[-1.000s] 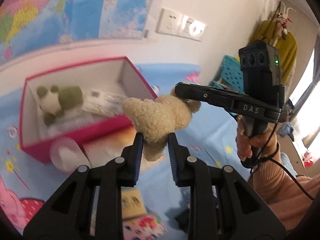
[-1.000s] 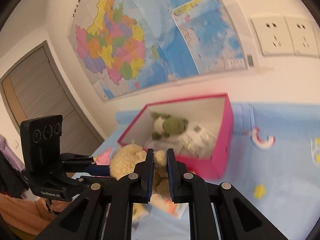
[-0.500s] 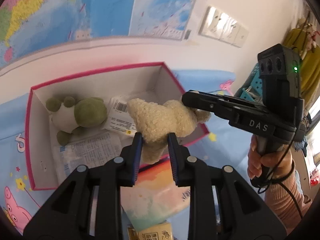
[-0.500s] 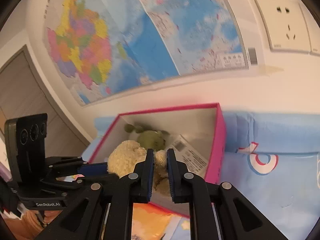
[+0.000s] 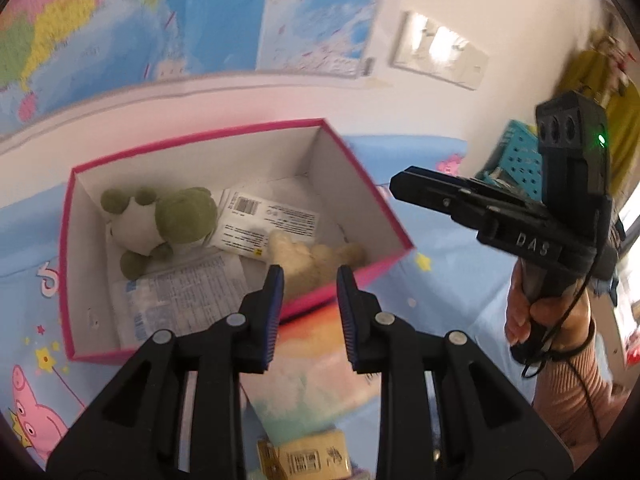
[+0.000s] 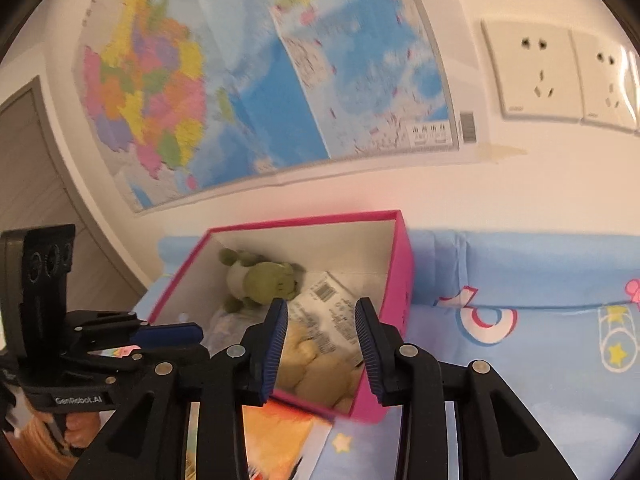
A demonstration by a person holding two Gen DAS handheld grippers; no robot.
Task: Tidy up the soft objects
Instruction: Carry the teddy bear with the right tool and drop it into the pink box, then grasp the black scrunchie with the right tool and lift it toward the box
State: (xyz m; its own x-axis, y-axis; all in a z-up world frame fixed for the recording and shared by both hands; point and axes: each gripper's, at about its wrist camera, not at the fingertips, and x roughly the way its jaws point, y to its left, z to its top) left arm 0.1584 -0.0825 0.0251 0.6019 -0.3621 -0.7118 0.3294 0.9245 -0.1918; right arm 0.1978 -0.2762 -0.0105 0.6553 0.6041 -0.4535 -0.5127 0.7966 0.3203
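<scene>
The beige bear (image 5: pixel 316 258) is seen lying in the pink box (image 5: pixel 390 216), at its near right corner, beside the green plush (image 5: pixel 160 220) and paper packets (image 5: pixel 264 218); the left tool (image 5: pixel 310 286) is held released above the box's near wall; the right tool (image 6: pixel 322 322), its jaws just opened, is held empty over the bear.

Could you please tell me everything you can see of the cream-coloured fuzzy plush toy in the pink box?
The cream-coloured fuzzy plush toy looks like curly, woolly fabric, with stubby limbs; its face is not visible. It lies slumped in the near right corner of the pink cardboard box, resting on white printed packets and against the box wall. Neither pair of tongs touches it: the left tongs and right tongs both stand open above it.
</scene>
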